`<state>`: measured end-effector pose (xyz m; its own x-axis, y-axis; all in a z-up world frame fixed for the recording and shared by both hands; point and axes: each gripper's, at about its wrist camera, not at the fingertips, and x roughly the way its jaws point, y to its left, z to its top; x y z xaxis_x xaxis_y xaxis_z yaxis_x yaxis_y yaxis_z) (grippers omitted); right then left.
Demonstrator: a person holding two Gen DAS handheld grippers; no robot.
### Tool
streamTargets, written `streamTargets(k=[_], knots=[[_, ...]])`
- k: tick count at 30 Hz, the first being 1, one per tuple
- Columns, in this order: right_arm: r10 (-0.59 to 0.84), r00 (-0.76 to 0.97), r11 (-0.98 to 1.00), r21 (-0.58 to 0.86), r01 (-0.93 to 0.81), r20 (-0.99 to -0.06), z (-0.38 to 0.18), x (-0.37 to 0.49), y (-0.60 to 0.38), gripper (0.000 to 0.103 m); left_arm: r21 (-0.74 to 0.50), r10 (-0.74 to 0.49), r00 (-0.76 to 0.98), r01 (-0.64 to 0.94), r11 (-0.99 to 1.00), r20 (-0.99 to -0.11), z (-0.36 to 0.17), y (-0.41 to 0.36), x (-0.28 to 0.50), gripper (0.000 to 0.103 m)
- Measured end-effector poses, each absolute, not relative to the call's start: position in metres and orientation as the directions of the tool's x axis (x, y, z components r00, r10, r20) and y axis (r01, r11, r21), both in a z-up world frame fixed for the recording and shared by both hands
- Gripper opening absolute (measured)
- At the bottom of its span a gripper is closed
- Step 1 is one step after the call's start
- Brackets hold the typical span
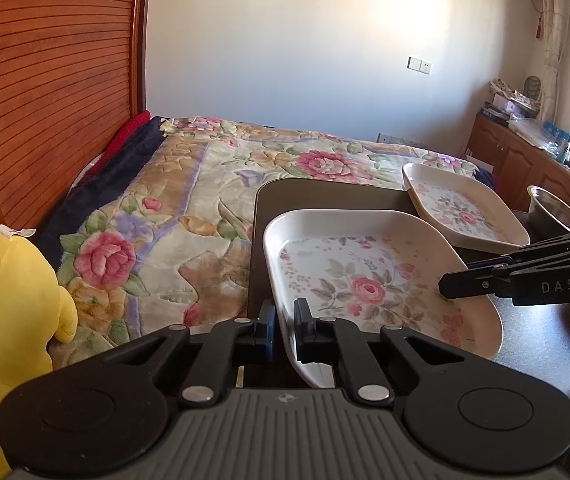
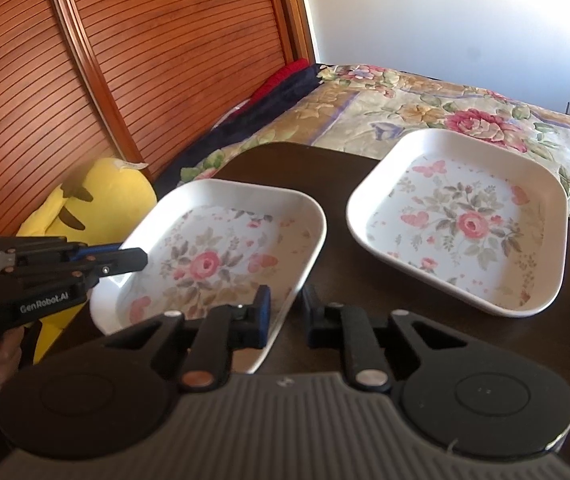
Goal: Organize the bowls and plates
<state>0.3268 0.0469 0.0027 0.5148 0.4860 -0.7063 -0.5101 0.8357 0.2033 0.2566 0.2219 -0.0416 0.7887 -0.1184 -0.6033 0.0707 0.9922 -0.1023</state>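
Both grippers straddle opposite rims of the near floral plate point(image 2: 221, 256) on the dark table point(image 2: 285, 164).

The left gripper point(image 1: 283, 328) has one finger either side of the plate's left rim; the right gripper point(image 2: 285, 316) does likewise at the right rim. Whether either set of pads actually presses the rim cannot be told. A second, matching plate point(image 2: 465, 220) sits just beside it, farther along the table; a steel bowl point(image 1: 553, 208) stands beyond that. Risks, as judged: the plates are glossy, rounded-square, with sloped, smooth rims, so a thin edge pinch may slip or tilt the plate; uneven lift between the two grippers could twist it loose; the plate overhangs the table edge near the bed point(image 1: 205, 184).
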Motion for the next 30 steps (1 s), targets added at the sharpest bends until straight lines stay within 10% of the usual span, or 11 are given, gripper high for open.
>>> streamTargets(k=[30], knots=[[0.466, 0.593, 0.858, 0.171, -0.485, -0.657, 0.043, 0.281, -0.001, 0.017, -0.084, -0.158, 0.814, 0.134, 0.987, -0.560, -0.004, 0.170, 0.206, 0.011]])
